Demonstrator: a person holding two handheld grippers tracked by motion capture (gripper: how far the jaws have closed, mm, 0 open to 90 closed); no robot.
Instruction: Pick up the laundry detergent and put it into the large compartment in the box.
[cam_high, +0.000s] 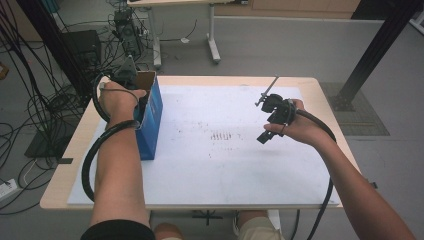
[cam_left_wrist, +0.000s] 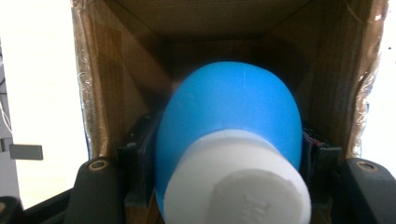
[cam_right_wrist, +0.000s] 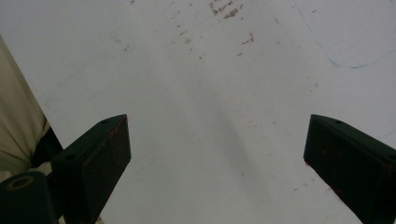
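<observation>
Left gripper (cam_high: 131, 80), upper left, is clamping a blue plastic bottle with white cap (cam_left_wrist: 233, 140) inside a blue-sided cardboard box (cam_high: 150, 120); right gripper (cam_right_wrist: 217, 154) is hanging open over the scuffed white tabletop (cam_high: 225, 160), cables crossing the grey floor (cam_high: 280, 45).

The person wears a black short sleeve (cam_high: 118, 229) on the left arm and pale khaki shorts (cam_high: 255, 227) at the table's near edge; both forearms are bare. The black left hand-held gripper (cam_high: 126, 75) carries a grey three-cornered plate on top, and a thick black ribbed cable (cam_high: 89, 160) loops from it along the forearm; in its own view, black housings with brass-ringed screw holes (cam_left_wrist: 98, 164) flank the jaws. The black right hand-held gripper (cam_high: 272, 117) is angular (a thin rod juts from its top), trailing a black hose-like cable (cam_high: 320, 125); its jaws are flat matt black blocks with reddish scuffs (cam_right_wrist: 109, 149).
</observation>
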